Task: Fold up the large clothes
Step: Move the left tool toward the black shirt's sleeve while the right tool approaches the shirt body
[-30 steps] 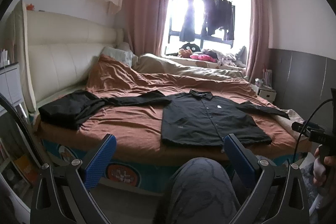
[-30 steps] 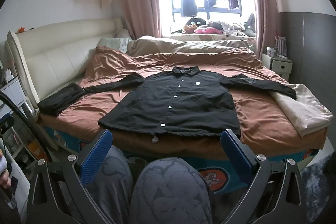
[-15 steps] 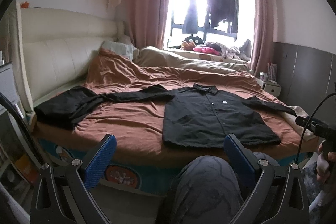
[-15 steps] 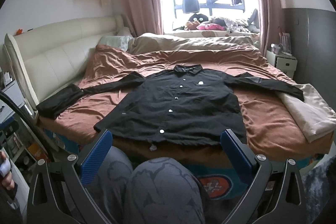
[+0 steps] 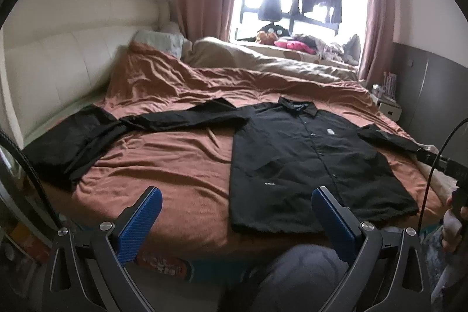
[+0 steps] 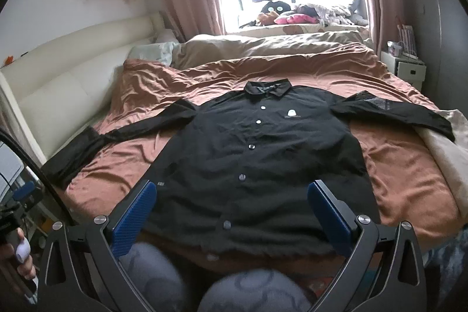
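Note:
A large black button-up shirt (image 6: 251, 154) lies flat, front up, on a brown bedspread (image 6: 403, 165), collar away from me and both sleeves spread out sideways. It also shows in the left wrist view (image 5: 307, 154), to the right of centre. My left gripper (image 5: 234, 209) is open and empty, above the bed's near edge left of the shirt's hem. My right gripper (image 6: 231, 206) is open and empty, right over the shirt's lower front, its blue pads (image 6: 131, 218) wide apart.
A second black garment (image 5: 70, 142) lies at the bed's left end under the shirt's left sleeve. A cream headboard (image 5: 58, 54) stands left, a beige blanket (image 6: 444, 148) right, a nightstand (image 6: 406, 69) far right. My knees (image 6: 251, 291) are against the bed.
Both grippers have moved forward and closer to the bed, so the shirt looks larger. The jaws stay open. The shirt has not moved.

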